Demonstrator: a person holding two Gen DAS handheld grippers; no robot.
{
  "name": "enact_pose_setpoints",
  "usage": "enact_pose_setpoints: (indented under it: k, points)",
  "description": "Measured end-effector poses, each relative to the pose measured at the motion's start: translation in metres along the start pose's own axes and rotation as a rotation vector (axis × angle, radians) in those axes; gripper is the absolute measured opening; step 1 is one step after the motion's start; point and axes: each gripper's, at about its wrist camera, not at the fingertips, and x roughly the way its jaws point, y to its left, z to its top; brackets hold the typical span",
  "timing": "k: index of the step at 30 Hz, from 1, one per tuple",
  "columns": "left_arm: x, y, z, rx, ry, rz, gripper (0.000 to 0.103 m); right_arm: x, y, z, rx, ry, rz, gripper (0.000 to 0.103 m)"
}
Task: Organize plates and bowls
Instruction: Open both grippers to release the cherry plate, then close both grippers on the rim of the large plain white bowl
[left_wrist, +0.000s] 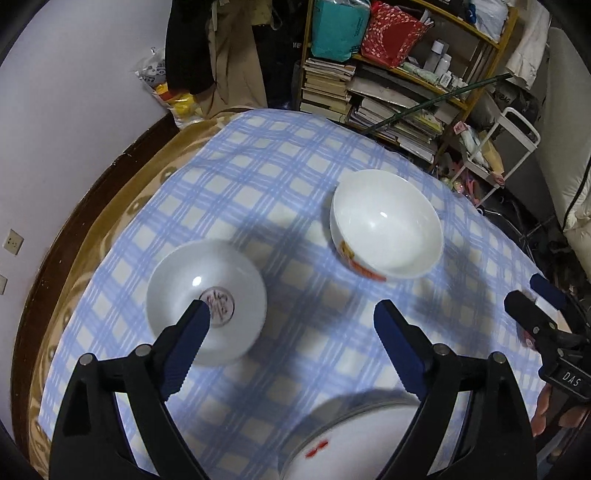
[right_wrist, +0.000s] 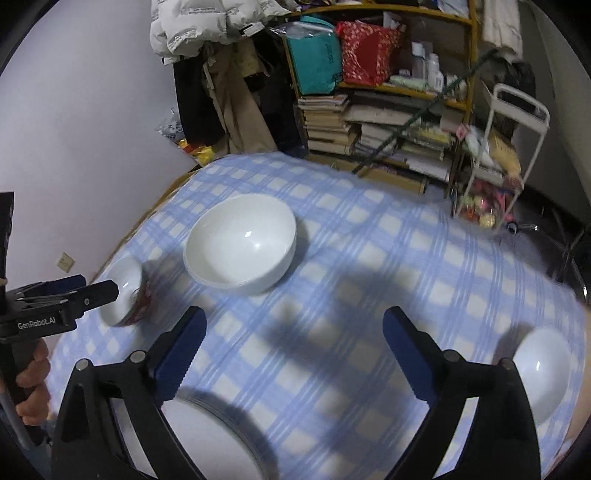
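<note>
Bowls and plates sit spread over the blue checked tablecloth (left_wrist: 258, 177), and both grippers hang above it with nothing in them. Left gripper (left_wrist: 291, 314) has its jaws spread wide, bare cloth between them; the small bowl (left_wrist: 207, 302) with a red mark in its bottom lies just under its left fingertip, not gripped. Big white bowl (left_wrist: 386, 223), red pattern on its outer wall, stands upright farther back, well apart from the small one. Down at the near edge a stack of plates (left_wrist: 343, 439) peeks in, blurred, red motif on top. Right gripper (right_wrist: 293, 321) is spread wide too, pinching nothing, only shadowed cloth between its fingers. From its view the plate stack sits low left, and another white bowl (right_wrist: 543, 373) rests at the right, beyond its right finger. A hand (right_wrist: 31, 380) holds the left gripper's handle.
</note>
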Motion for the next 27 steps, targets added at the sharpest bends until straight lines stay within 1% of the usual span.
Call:
enact_pose_setpoints:
  k: [2,7,9,13,17,19,20,21,22,23,24,25,26,27]
  points:
    - [0.011,-0.001,0.006,-0.001,0.005,0.001,0.089,0.009,-0.001,0.006,-0.007,0.002,-0.010,0.101]
    - [0.034,-0.001,0.023,-0.006,-0.006,-0.048,0.089,0.037,0.000,0.023,-0.049,0.011,-0.053,0.101]
    - [0.043,-0.003,0.031,0.003,-0.005,-0.051,0.089,0.049,-0.001,0.027,-0.045,0.015,-0.060,0.101]
    - [0.055,-0.013,0.044,0.046,-0.003,-0.021,0.089,0.069,0.000,0.033,-0.051,0.019,-0.068,0.101]
    - [0.067,-0.019,0.055,0.084,-0.016,0.010,0.089,0.089,0.002,0.038,-0.046,0.036,-0.055,0.101]
    - [0.078,-0.020,0.059,0.087,0.005,0.017,0.082,0.096,0.003,0.039,-0.040,0.043,-0.057,0.101]
    - [0.082,-0.020,0.059,0.086,0.019,0.023,0.069,0.098,0.003,0.040,-0.038,0.046,-0.058,0.101]
    - [0.086,-0.020,0.059,0.082,0.032,0.020,0.058,0.102,0.004,0.041,-0.036,0.050,-0.056,0.101]
    - [0.091,-0.020,0.057,0.070,0.046,-0.007,0.052,0.105,0.004,0.042,-0.036,0.055,-0.054,0.101]
    - [0.092,-0.020,0.055,0.058,0.048,-0.030,0.042,0.106,0.005,0.043,-0.038,0.056,-0.054,0.101]
    - [0.094,-0.021,0.054,0.053,0.050,-0.044,0.037,0.108,0.006,0.044,-0.041,0.058,-0.056,0.101]
    - [0.096,-0.023,0.052,0.055,0.051,-0.051,0.036,0.110,0.007,0.045,-0.047,0.061,-0.057,0.099]
    - [0.098,-0.026,0.052,0.057,0.050,-0.048,0.030,0.111,0.008,0.046,-0.055,0.067,-0.057,0.094]
    - [0.100,-0.028,0.051,0.060,0.053,-0.044,0.022,0.114,0.010,0.046,-0.064,0.079,-0.061,0.091]
